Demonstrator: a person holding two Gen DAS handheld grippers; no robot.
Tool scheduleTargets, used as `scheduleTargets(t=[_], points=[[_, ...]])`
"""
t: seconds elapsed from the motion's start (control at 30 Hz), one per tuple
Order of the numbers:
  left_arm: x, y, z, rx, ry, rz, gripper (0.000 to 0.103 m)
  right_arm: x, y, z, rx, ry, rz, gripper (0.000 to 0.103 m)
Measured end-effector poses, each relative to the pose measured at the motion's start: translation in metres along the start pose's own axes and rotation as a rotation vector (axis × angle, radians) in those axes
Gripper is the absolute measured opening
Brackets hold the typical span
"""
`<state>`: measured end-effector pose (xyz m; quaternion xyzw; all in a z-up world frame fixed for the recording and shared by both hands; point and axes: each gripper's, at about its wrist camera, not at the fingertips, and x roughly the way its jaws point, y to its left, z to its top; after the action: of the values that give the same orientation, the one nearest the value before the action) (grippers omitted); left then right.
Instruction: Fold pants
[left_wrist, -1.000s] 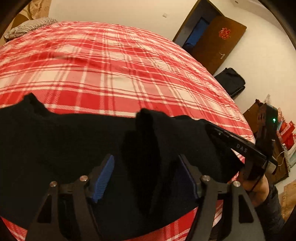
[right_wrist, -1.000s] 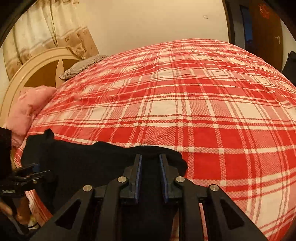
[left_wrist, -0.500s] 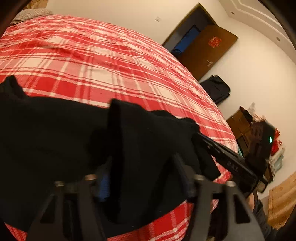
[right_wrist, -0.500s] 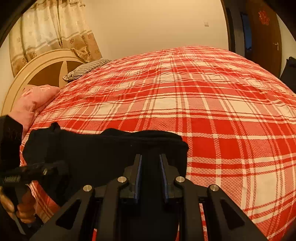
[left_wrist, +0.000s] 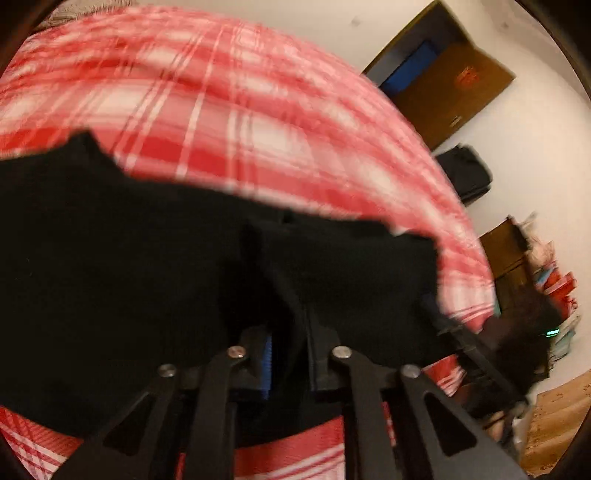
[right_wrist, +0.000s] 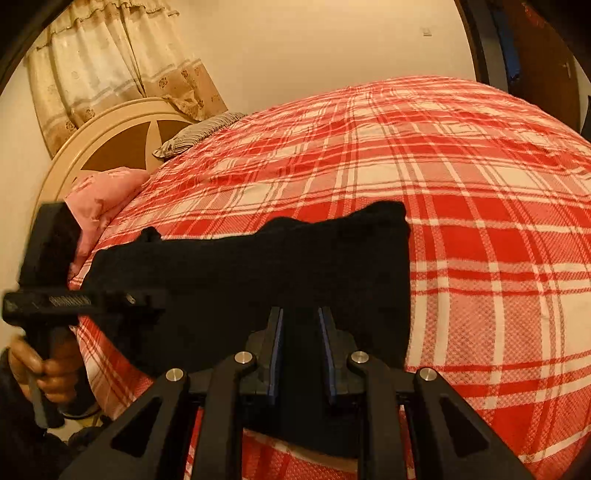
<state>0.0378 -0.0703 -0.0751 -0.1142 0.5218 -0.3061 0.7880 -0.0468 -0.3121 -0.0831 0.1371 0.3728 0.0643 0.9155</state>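
Black pants (right_wrist: 258, 273) lie along the near edge of a bed with a red and white plaid cover (right_wrist: 461, 192). My right gripper (right_wrist: 301, 332) is shut on the near edge of the pants at their right end. In the left wrist view, which is blurred, the black pants (left_wrist: 129, 266) fill the lower left, and my left gripper (left_wrist: 288, 354) is shut on a fold of the cloth. The left gripper (right_wrist: 110, 299) also shows at the left in the right wrist view, held by a hand (right_wrist: 44, 365). The right gripper (left_wrist: 461, 343) shows at the pants' right end.
A pink pillow (right_wrist: 99, 199) and a striped pillow (right_wrist: 199, 133) lie at the rounded headboard (right_wrist: 92, 147), below a curtain (right_wrist: 110, 74). A brown door (left_wrist: 450, 96), a black bag (left_wrist: 465, 173) and wooden furniture (left_wrist: 509, 251) stand beyond the bed's right side.
My left gripper has gone from open to shut on a fold of the pants. Both grippers have lifted the near edge and carried it farther onto the bed.
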Motion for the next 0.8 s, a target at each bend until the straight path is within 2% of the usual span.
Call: scheduleTargets(t=[0.03,0.1,0.13,0.2,0.23,0.3,0.33,0.37,0.4,0.47,0.57,0.63,0.8], points=[[-0.002,-0.001,0.001,0.025,-0.032,0.005,0.021,-0.001,0.001,0.004,0.004,0.01,-0.003,0.02],[-0.009,-0.005,0.007,0.069,-0.049,0.055,0.026,-0.013,0.0,0.011,0.01,-0.034,-0.009,0.02],[-0.015,-0.005,0.009,0.082,-0.074,0.094,0.039,-0.018,-0.001,0.015,0.007,-0.059,-0.019,0.02],[-0.032,-0.004,0.015,0.095,-0.168,0.148,0.055,-0.026,-0.004,0.024,-0.004,-0.097,-0.046,0.02],[-0.039,-0.003,0.014,0.098,-0.198,0.149,0.059,-0.025,-0.007,0.03,-0.006,-0.102,-0.064,0.02],[-0.053,-0.006,0.018,0.112,-0.253,0.136,0.059,-0.017,-0.009,0.037,-0.014,-0.098,-0.074,0.02],[-0.056,-0.005,0.018,0.119,-0.263,0.136,0.059,-0.003,-0.011,0.042,-0.041,-0.064,-0.097,0.02],[-0.056,-0.008,0.019,0.133,-0.27,0.143,0.059,0.009,-0.015,0.044,-0.056,-0.031,-0.139,0.02],[-0.054,-0.009,0.018,0.145,-0.265,0.153,0.059,0.027,-0.02,0.045,-0.062,0.015,-0.216,0.02],[-0.045,-0.014,0.019,0.156,-0.24,0.155,0.059,0.035,-0.031,0.046,-0.03,-0.043,-0.241,0.02],[-0.041,-0.012,0.015,0.173,-0.218,0.16,0.066,0.04,-0.025,0.051,-0.026,-0.039,-0.3,0.02],[-0.043,-0.013,0.012,0.181,-0.208,0.148,0.07,0.035,-0.024,0.051,-0.02,-0.049,-0.293,0.021],[-0.038,-0.008,0.01,0.174,-0.187,0.115,0.07,0.002,-0.013,0.045,0.037,-0.116,-0.163,0.023]])
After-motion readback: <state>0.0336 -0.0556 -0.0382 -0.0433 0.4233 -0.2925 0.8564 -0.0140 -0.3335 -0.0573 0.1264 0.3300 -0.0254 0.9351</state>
